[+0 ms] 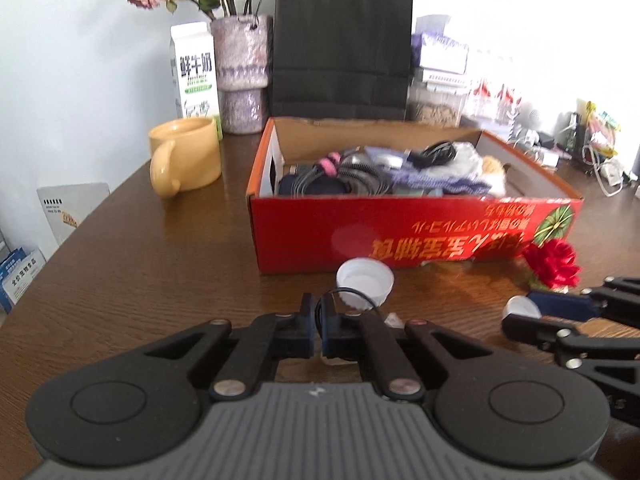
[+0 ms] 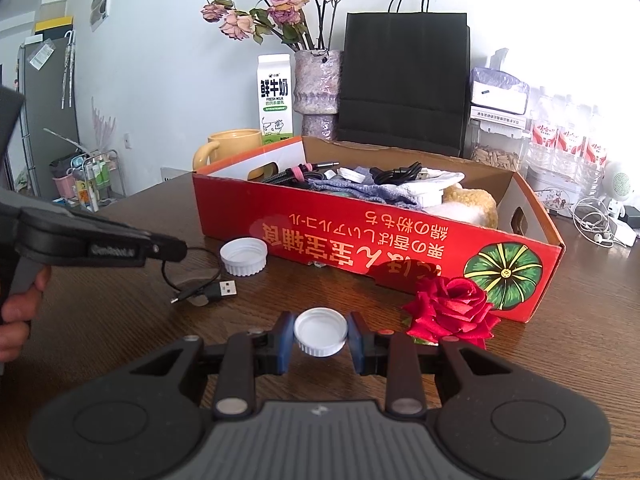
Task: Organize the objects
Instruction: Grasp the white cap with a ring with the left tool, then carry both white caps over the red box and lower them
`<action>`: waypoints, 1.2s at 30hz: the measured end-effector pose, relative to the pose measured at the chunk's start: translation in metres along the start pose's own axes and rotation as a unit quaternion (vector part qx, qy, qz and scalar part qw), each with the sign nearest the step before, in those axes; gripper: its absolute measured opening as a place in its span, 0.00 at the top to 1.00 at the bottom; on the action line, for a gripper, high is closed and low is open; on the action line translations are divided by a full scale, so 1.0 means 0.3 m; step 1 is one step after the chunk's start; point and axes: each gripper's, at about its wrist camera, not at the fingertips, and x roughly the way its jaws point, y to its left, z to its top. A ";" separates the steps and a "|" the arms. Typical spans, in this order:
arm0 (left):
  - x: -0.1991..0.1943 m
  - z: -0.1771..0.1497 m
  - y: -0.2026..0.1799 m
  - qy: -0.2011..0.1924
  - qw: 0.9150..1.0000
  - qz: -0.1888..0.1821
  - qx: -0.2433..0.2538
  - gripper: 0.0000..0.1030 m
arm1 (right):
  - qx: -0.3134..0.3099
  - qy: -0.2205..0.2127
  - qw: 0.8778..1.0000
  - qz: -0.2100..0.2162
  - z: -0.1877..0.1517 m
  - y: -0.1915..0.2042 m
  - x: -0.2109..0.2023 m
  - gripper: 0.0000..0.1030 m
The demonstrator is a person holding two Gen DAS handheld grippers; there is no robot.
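Note:
A red cardboard box (image 1: 332, 236) (image 2: 360, 236) holding cables and cloths sits on the brown table. My left gripper (image 1: 319, 314) is shut on a thin black USB cable (image 1: 340, 294); in the right wrist view the cable (image 2: 208, 290) trails from the left gripper (image 2: 182, 249) to the table. My right gripper (image 2: 320, 334) is shut on a small white cap (image 2: 320, 330); it also shows in the left wrist view (image 1: 520, 314). A second, larger white cap (image 1: 365, 282) (image 2: 244, 255) lies in front of the box. A red fabric rose (image 1: 554, 262) (image 2: 452, 312) lies by the box's right corner.
A yellow mug (image 1: 186, 156), a milk carton (image 1: 196, 74), a vase of dried flowers (image 1: 242, 76) and a black paper bag (image 1: 342, 48) stand behind the box. Bottles, boxes and earphone wires (image 2: 592, 224) crowd the far right.

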 end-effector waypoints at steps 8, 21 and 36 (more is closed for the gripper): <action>-0.087 0.042 -0.010 -0.040 0.999 -0.021 0.003 0.97 | -0.002 -0.011 1.000 -0.003 0.000 0.009 -0.013 0.73; -0.142 0.150 -0.092 -0.097 0.993 -0.063 0.017 0.97 | -0.012 -0.058 0.998 -0.008 0.078 0.018 -0.034 0.73; -0.023 0.348 -0.182 -0.135 0.987 -0.091 0.001 0.97 | -0.013 -0.110 0.992 -0.053 0.300 -0.104 0.050 0.73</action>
